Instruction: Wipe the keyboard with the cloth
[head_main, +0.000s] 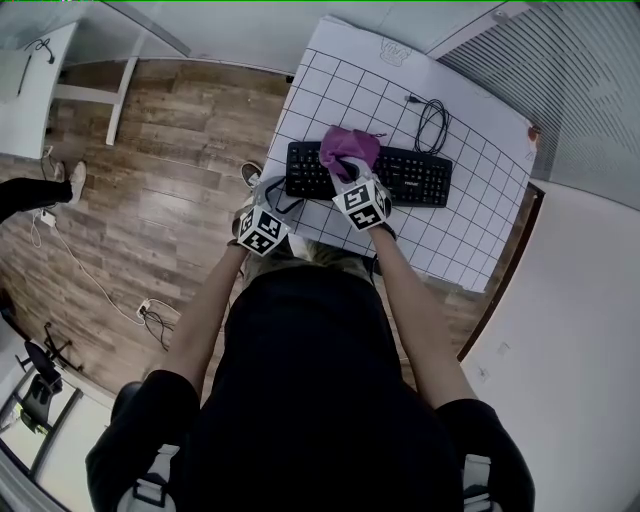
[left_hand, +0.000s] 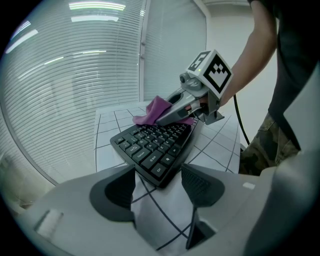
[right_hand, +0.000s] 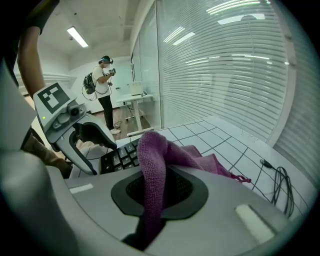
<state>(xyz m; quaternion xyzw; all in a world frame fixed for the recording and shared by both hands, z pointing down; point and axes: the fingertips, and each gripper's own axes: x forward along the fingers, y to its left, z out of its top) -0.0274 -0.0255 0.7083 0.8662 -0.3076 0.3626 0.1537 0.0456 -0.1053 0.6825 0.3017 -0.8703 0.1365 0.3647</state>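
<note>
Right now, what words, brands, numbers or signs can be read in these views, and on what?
Nothing reads clearly.
Keyboard: key legends and a pale badge toward its right end, too small and blurred.
Grid mat: faint print at its far edge, too small.
Left gripper and right gripper: square marker patterns, no letters.
Cloth: no print.

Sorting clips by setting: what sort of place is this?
Probably an office: horizontal blinds along the walls, ceiling strip lights, and a white desk across the wood floor.

Gridded tabletop (head_main: 480, 230); wood floor (head_main: 150, 200) at left; slatted blinds (head_main: 560, 80); distant person (right_hand: 105, 85) standing by desk (right_hand: 135, 100).
</note>
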